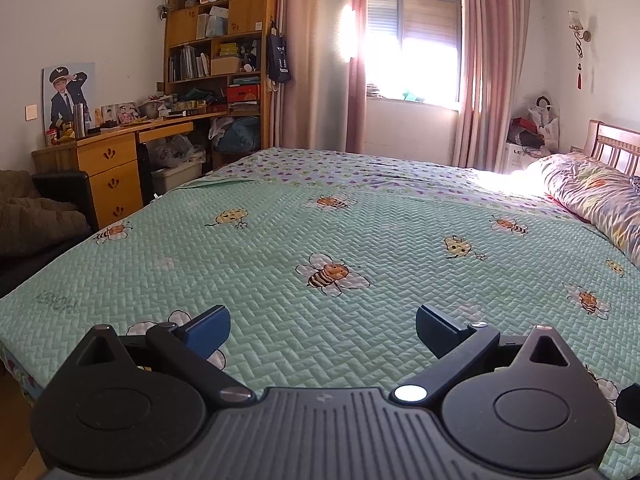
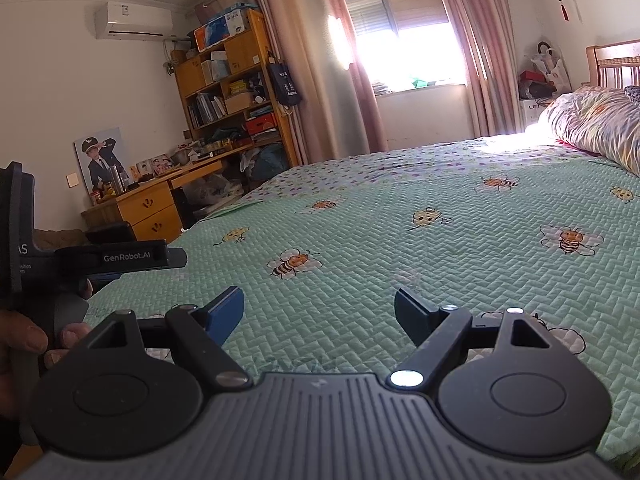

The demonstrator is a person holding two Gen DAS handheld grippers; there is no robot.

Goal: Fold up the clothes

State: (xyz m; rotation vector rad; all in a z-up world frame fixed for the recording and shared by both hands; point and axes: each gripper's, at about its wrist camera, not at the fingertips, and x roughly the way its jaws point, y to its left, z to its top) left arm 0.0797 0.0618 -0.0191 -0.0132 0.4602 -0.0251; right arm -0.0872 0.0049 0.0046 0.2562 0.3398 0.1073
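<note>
Clothes to fold appear in neither view; only the bee-print bedspread (image 1: 320,216) fills the frame. Left tool (image 1: 323,330) and right tool (image 2: 319,314), lower centre, both gape apart, empty, risking pinching the bedspread instead

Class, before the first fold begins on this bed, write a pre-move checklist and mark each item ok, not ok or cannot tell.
1. Left hand-held gripper open, nothing between its jaws: ok.
2. Right hand-held gripper open, nothing between its jaws: ok.
3. Garment to fold in view: not ok; only the bee-print bedspread shows.
4. Bedspread lying flat: ok.
5. Pillow off the middle of the bed: ok.
</note>
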